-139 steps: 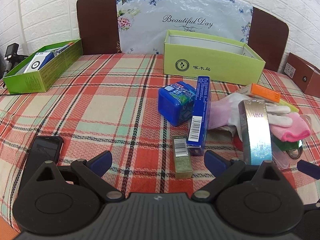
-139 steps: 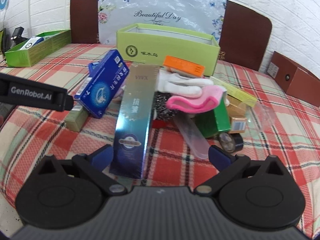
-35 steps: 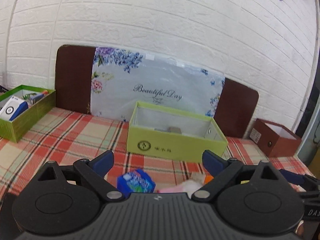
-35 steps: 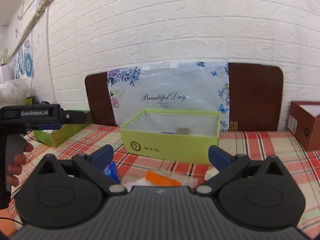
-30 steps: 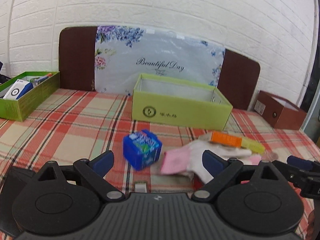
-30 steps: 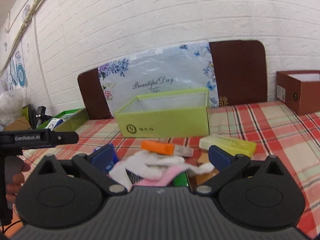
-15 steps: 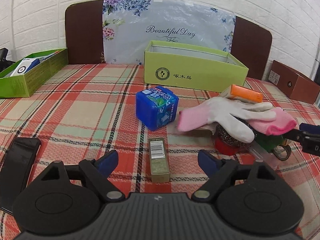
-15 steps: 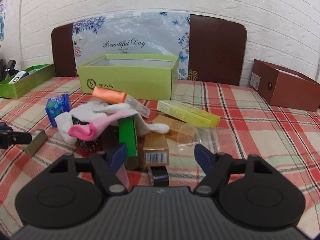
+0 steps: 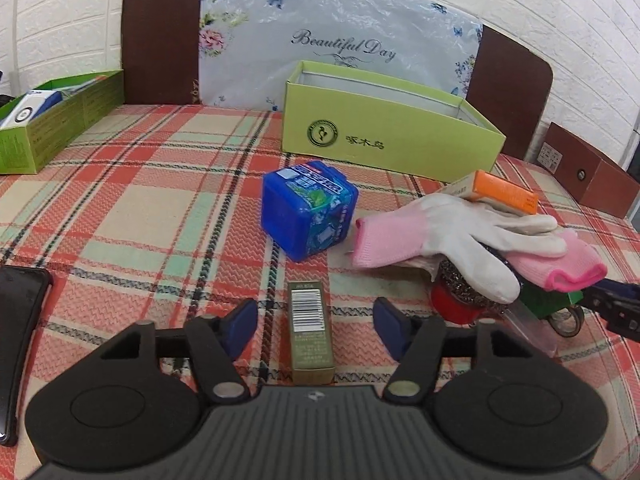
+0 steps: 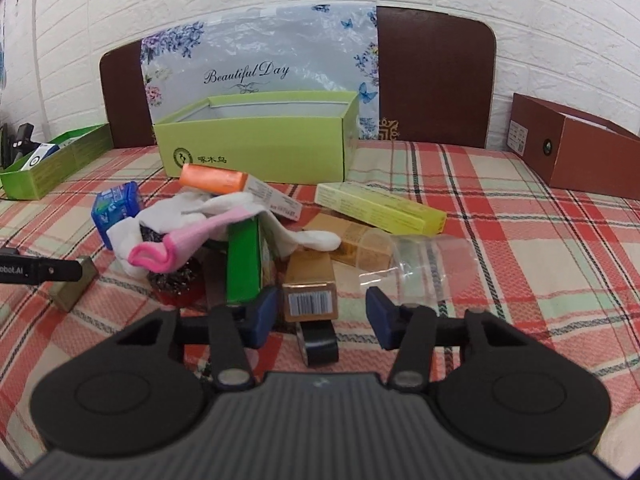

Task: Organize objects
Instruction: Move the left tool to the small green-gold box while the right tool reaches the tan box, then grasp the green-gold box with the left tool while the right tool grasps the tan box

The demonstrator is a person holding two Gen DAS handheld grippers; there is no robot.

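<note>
My left gripper (image 9: 314, 322) is open, low over the plaid cloth, with a small olive-gold box (image 9: 311, 334) lying between its fingers, untouched. A blue cube box (image 9: 307, 210) sits just beyond. My right gripper (image 10: 322, 314) is open around a small gold-brown box (image 10: 310, 290) with a barcode end, above a black tape roll (image 10: 319, 342). A green box (image 10: 243, 264), white and pink gloves (image 10: 188, 236), a steel scourer (image 10: 172, 280), an orange box (image 10: 214, 178) and a yellow box (image 10: 380, 208) are piled beside it.
An open lime-green box (image 9: 384, 136) stands at the back centre. A second green tray (image 9: 52, 120) with items is far left. A brown box (image 10: 576, 154) is far right. A black phone (image 9: 16, 320) lies near the left edge. A clear plastic bag (image 10: 420, 260) lies right of the pile.
Both grippers have dropped and moved forward, and their fingers have narrowed around the small boxes. Since several seconds ago, the long blue and silver boxes have gone from the pile.
</note>
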